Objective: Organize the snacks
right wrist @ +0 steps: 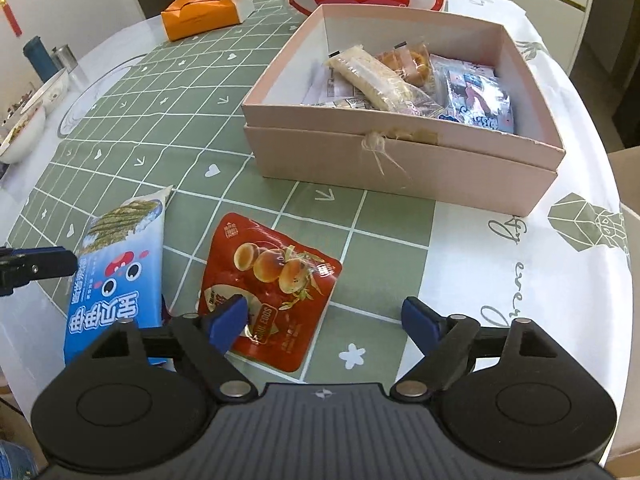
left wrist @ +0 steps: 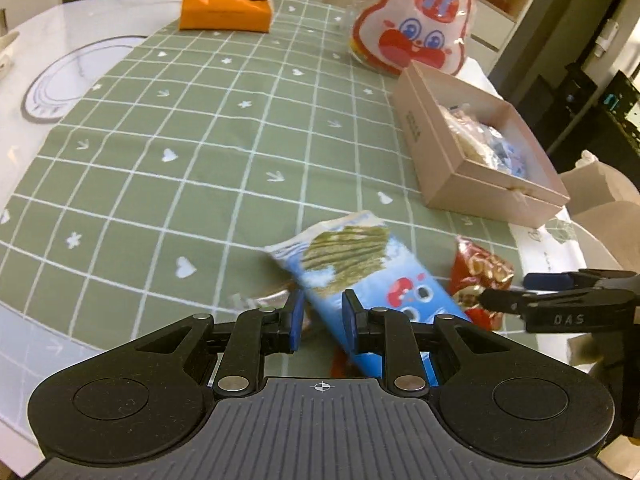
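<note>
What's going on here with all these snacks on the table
Someone is sorting snacks with two handheld grippers. The left gripper sits around the blue seaweed snack pack, not clearly clamped. The right gripper hovers open over the red pouch. Both packs lie on the green tablecloth, outside the pink box, which already holds several snacks.

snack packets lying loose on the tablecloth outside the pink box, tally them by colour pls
blue: 1, the blue seaweed snack pack
red: 1, the red pouch
silver: 1, a partly hidden silver packet
total: 3
Packets in the pink box are not counted; neither is the big rabbit bag nor the orange box.
</note>
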`<action>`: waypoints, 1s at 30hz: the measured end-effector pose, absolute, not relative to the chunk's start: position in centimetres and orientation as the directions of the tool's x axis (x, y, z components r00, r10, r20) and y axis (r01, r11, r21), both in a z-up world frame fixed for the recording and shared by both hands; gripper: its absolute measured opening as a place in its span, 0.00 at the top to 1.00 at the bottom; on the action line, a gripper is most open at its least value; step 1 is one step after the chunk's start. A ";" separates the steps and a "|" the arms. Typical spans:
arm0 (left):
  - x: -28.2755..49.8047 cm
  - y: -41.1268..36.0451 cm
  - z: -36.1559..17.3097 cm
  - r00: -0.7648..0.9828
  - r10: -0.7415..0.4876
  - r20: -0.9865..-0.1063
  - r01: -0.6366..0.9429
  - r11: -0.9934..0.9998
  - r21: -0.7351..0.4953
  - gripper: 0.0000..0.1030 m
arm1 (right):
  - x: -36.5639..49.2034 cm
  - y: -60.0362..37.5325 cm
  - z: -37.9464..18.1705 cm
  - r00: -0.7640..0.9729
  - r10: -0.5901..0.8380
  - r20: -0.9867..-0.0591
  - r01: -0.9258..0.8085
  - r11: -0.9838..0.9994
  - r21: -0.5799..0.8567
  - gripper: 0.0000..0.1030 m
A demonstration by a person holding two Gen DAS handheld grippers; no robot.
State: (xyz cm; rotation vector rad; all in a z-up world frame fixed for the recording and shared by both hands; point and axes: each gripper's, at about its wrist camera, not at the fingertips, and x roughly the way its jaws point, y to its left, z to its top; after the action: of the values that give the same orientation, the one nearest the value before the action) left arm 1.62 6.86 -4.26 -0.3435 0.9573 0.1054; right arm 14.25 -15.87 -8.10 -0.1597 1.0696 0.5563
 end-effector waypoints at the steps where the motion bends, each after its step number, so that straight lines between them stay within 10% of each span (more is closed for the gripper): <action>1: 1.9 6.6 -4.2 0.578 -0.067 -0.813 -0.234 0.941 -0.244 0.76 | 14.4 -15.9 -8.2 0.355 0.356 -0.865 -0.505 0.851 0.143 0.14; 12: 1.0 5.5 -3.6 0.552 -0.079 -0.830 -0.268 0.926 -0.266 0.76 | 15.0 -15.2 -8.1 0.348 0.369 -0.862 -0.589 0.801 0.105 0.09; 19: -1.1 1.4 -3.3 0.454 -0.363 -0.813 -0.062 0.898 -0.436 0.76 | 15.4 -14.7 -8.3 0.317 0.397 -0.861 -0.634 0.764 0.120 0.08; 30: -0.7 3.9 -5.3 0.534 -0.018 -0.845 -0.411 0.868 -0.278 0.74 | 15.4 -15.1 -8.6 0.310 0.422 -0.852 -0.647 0.750 0.136 0.07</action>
State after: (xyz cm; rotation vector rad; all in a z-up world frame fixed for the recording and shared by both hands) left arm -0.74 3.93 -5.33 -0.4833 0.9885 0.2452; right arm 15.40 -15.12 -8.56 -0.2499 1.0369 0.7155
